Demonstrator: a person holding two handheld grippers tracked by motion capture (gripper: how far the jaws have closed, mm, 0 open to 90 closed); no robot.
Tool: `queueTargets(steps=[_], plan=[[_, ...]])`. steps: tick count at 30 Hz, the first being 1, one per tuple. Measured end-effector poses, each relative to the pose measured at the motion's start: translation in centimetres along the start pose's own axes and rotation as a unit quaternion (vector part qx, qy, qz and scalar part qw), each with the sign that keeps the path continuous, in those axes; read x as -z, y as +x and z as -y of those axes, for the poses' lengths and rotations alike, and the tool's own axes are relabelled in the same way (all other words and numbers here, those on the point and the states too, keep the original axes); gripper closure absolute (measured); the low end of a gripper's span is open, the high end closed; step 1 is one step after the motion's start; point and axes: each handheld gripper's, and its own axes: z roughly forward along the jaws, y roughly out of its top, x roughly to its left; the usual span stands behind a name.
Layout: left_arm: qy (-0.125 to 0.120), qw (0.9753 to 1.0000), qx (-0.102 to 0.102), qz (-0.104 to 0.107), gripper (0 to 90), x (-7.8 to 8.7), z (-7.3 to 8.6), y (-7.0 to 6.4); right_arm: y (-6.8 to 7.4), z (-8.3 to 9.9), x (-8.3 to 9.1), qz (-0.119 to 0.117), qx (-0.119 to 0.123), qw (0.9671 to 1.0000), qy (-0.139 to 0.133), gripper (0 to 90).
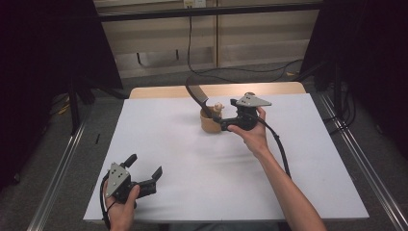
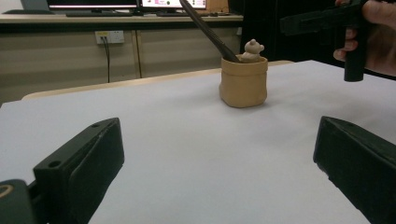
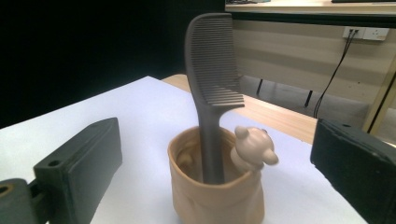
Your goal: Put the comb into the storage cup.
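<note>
A small tan, soft-sided holder shaped like a pouch (image 1: 210, 122) stands upright on the white table sheet (image 1: 163, 139), slightly above the centre of the high view. A dark grey plastic comb (image 1: 196, 94) stands handle-down inside it, leaning toward the upper left of that frame, teeth end uppermost. A small tan bear figure (image 3: 252, 148) sits at the holder's rim, just beside the comb handle. The right gripper (image 1: 222, 121), held in the person's right hand (image 1: 252, 132), is at the holder's right side in the high view; in the right gripper view its jaws stand wide apart, one at each lower corner of the frame, with the holder between them and neither jaw touching it. The left gripper (image 1: 143, 167) is low in the left of the high view, well apart from the holder, its jaws spread with nothing between them, over bare sheet.
</note>
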Motion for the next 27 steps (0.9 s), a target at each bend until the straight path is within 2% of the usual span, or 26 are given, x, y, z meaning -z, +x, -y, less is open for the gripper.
queueTargets(steps=[10, 15, 19, 27], plan=[[-0.006, 1.0000, -0.002, -0.002, 1.9, 0.2, -0.1, 0.1, -0.1, 0.7, 2.3, 0.026, -0.006, 0.9996, -0.002, 1.3], [-0.005, 1.0000, -0.001, -0.002, 1.9, 0.2, 0.0, 0.1, 0.1, 1.0, 3.7, 0.057, -0.014, 0.9982, -0.008, 0.0], [-0.006, 1.0000, -0.003, -0.006, 1.9, 0.3, -0.1, 0.1, 0.3, 1.0, 4.8, 0.070, -0.002, 0.9975, -0.009, 0.6], [-0.008, 0.9999, -0.005, -0.014, 1.9, 0.3, -0.1, 0.2, 0.5, 1.5, 6.9, 0.096, 0.007, 0.9952, -0.014, 0.0]])
